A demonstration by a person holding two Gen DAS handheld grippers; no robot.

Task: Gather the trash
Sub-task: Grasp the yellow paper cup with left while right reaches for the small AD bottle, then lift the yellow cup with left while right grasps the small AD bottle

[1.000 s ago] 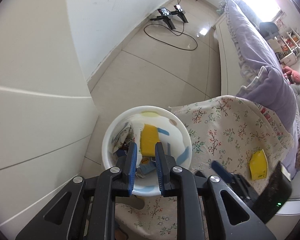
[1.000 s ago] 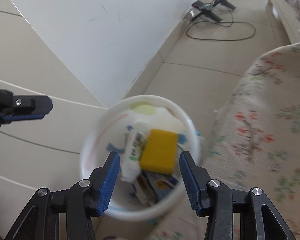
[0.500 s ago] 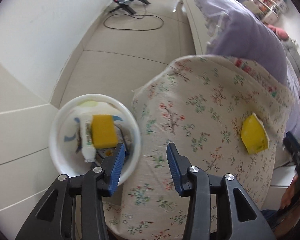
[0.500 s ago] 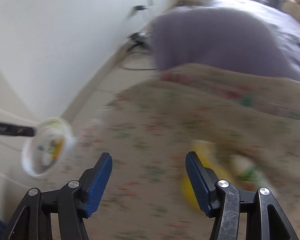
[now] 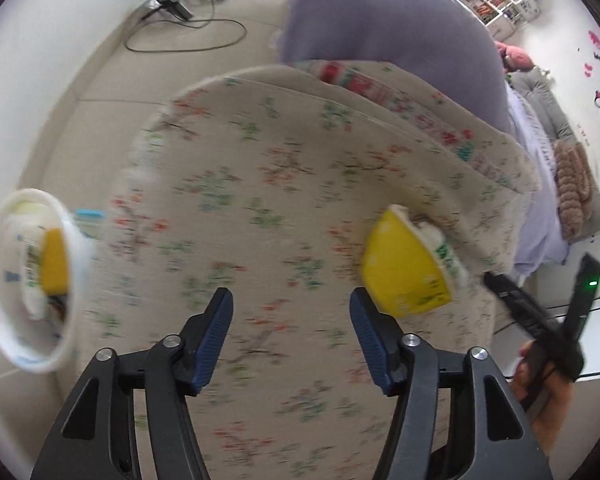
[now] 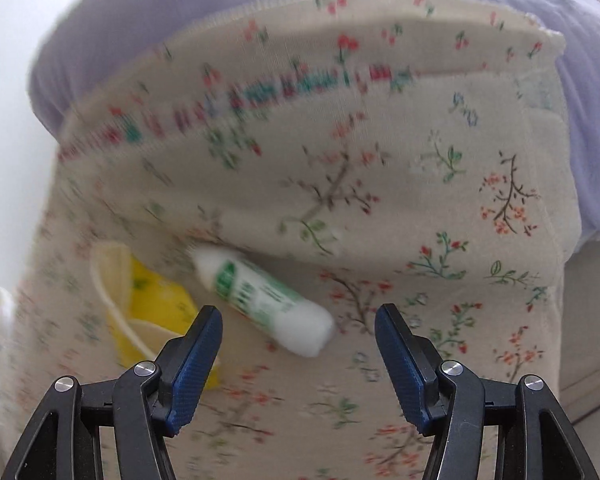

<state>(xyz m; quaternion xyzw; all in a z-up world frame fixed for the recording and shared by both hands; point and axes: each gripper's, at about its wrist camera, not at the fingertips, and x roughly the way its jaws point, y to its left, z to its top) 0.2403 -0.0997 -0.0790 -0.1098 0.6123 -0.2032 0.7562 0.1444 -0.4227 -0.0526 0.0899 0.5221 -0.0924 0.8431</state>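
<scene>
A floral cloth (image 5: 268,184) covers the bench and fills most of both views; a second patterned layer is folded over its far edge, and behind that lies a lilac bedspread (image 5: 384,20). On the tiled floor (image 5: 112,92) beyond the bench, a black cable loops near two small stands by the wall.

At the left edge of the left wrist view is a white bowl (image 5: 4,344), blurred, just off the side of the cloth. Inside it are a yellow sponge (image 5: 54,262) and some other scraps that are too smeared to name.

On the cloth lies a crumpled yellow wrapper (image 6: 160,304), and just beside it a white tube with green print (image 6: 264,300), lying on its side at a slant near a fold of the cloth. Whether the two touch is unclear.

The left tongs (image 5: 291,340) are spread wide with nothing between them, above bare cloth, the wrapper just past the right finger. The right tongs (image 6: 299,354) are also spread wide and hold nothing; the tube's nearer end lies just beyond the gap.
</scene>
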